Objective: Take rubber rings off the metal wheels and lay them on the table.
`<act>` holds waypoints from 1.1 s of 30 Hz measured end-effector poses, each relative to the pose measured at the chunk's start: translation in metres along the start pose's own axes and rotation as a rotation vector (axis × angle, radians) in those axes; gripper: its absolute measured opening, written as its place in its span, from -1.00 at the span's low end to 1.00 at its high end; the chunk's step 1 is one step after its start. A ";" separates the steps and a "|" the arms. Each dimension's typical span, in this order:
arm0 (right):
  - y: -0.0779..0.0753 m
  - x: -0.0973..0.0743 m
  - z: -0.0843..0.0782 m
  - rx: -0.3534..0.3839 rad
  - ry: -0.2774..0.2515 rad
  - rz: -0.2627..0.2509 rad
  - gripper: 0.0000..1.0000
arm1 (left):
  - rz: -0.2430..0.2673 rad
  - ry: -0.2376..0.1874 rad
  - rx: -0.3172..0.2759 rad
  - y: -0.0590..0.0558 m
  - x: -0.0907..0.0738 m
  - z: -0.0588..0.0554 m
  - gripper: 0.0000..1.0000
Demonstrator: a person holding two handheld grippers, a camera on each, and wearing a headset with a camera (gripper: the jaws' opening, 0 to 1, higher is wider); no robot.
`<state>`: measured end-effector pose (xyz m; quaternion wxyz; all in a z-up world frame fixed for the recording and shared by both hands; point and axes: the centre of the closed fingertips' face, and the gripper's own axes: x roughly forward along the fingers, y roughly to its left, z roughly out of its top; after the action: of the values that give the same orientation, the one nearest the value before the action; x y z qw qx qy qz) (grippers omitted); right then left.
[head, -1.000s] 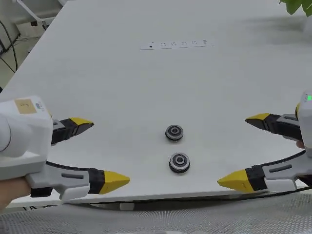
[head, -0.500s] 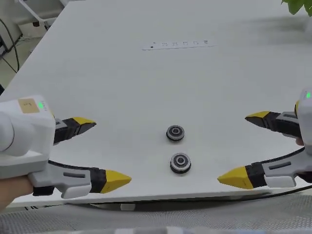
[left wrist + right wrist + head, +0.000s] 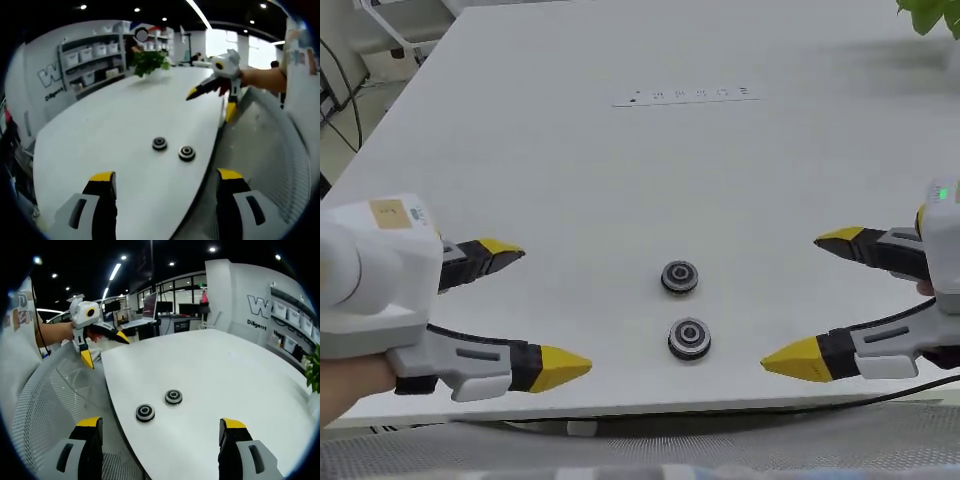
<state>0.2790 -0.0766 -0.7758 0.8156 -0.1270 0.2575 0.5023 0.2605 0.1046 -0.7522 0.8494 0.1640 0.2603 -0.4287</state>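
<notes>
A: Where did we have the wheels?
B: We had two small round metal wheels lying flat on the white table (image 3: pixel 620 160), close to its near edge and about mid-width. The far wheel (image 3: pixel 679 277) and the near wheel (image 3: pixel 689 338) sat just beside each other, apart.
A: Rings?
B: We saw a black rubber ring (image 3: pixel 664 278) around each wheel's rim. Both were on.
A: Grippers?
B: We held the grey, yellow-tipped left gripper (image 3: pixel 545 308) left of the wheels and the matching right gripper (image 3: pixel 795 300) right of them. Both were at the near edge, well apart from the wheels, with tips pointing inward. Jaws were spread wide on both, and both were empty.
A: Did the gripper views agree?
B: Yes. In the left gripper view we had both wheels ahead between its own spread jaws, with the right gripper beyond them in a hand. The right gripper view gave us the mirror of that.
A: Anything else?
B: We noted a flush white strip (image 3: pixel 685 95) with small dark marks at the far side of the table. Green plant leaves (image 3: pixel 930 12) were at far right, and a grey mesh surface (image 3: pixel 720 450) lay below the near edge. In the left gripper view we saw wall shelving (image 3: pixel 95 55) with white bins.
</notes>
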 end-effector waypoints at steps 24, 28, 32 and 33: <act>-0.003 0.018 0.002 -0.046 0.000 0.042 0.77 | -0.064 -0.009 0.043 0.000 0.022 0.017 0.58; -0.004 0.020 0.002 -0.045 -0.002 0.043 0.74 | -0.075 0.005 0.065 0.000 0.028 0.017 0.56; -0.005 0.022 0.003 -0.042 -0.008 0.048 0.72 | -0.089 0.008 0.076 -0.002 0.033 0.018 0.55; -0.006 0.023 0.003 -0.044 -0.008 0.048 0.71 | -0.092 0.012 0.080 -0.002 0.034 0.018 0.54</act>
<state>0.2932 -0.0604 -0.7862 0.8013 -0.1365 0.2462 0.5279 0.2807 0.0724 -0.7577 0.8201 0.1884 0.2554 -0.4762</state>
